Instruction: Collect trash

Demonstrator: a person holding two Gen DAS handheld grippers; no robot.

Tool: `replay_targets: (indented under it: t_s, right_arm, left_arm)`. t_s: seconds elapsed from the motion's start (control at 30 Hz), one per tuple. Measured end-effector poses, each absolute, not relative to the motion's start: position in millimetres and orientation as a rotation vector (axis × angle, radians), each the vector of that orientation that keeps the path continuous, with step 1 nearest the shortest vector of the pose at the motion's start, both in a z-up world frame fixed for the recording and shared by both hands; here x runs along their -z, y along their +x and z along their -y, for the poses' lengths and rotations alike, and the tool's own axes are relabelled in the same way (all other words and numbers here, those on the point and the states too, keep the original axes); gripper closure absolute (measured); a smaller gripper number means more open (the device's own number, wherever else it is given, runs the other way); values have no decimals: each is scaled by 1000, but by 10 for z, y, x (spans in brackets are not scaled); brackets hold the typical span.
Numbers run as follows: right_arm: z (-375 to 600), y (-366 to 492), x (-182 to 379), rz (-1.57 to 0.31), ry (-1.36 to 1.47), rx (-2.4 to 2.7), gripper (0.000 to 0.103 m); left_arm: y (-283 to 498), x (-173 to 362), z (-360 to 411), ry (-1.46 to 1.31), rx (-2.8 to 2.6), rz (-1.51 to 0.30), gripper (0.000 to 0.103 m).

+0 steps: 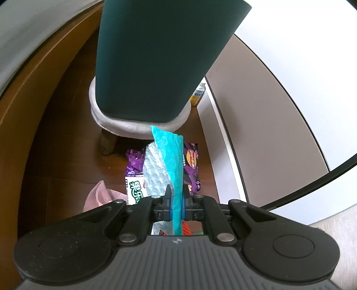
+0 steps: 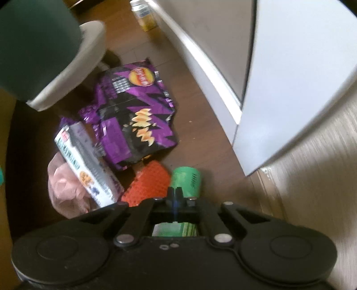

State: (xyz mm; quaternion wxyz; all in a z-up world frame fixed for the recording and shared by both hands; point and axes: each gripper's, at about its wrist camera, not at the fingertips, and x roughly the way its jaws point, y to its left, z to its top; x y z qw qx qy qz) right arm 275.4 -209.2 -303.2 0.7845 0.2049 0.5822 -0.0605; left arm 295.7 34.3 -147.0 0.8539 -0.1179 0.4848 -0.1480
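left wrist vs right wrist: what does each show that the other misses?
Left wrist only: left gripper clamped on a teal bubble-wrap mailer.

Right wrist only: right gripper shut and empty, with a green roll and orange mesh on the floor.

Both: purple chip bag, white snack box, pink cloth, grey stool, yellow bottle.

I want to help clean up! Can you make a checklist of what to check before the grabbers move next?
1. Left gripper pinches the teal bubble mailer: ok.
2. Right gripper shut with nothing in it: ok, though it must open before the next grab.
3. Green roll still on the floor, just beyond the right gripper: ok.
4. Purple chip bag, biscuit box, orange mesh, pink cloth still to collect: not ok.
5. Dark green bin open and ready: cannot tell.
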Motion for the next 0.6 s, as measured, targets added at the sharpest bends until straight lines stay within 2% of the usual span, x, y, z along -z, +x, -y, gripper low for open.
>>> replay_targets:
  t_s: [0.07,0.1,0.17,0.2,0.27,0.3,0.33,0.47,0.6]
  right_arm:
    - [2108,2741,3136,-1274,446,133,95]
    - [2113,2747,3212,-1294,460,113,85]
    - [2083,2709,3354,-1319,428,131,80]
    - [2050,2691,3426,-1335,383,153,74]
    - [2027,2639,3584,-1383,366,204,61]
    - [2034,2602,3659,-1402,371,229,48]
    - [2040,2574,3728,-1418,369,248,40]
    - [2011,2491,3903,-1444,233,329,35]
    - [1957,2367,3970,-1481,156,393,39]
  left_arm:
    - [2931,1464,-353,-251,314,-1014,97]
    - [2927,1462,-358,-251,314,-1014,97]
    - [2915,1467,-375,-244,312,-1014,97]
    - [2908,1471,-382,-242,311,-1014,97]
    - [2908,1488,-390,-243,310,-1019,97]
    - [2913,1497,-387,-245,311,-1021,97]
    - [2924,1512,-384,-245,311,-1024,97]
    - [2977,1557,-352,-247,312,-1036,97]
    - [3013,1603,-288,-233,325,-1046,97]
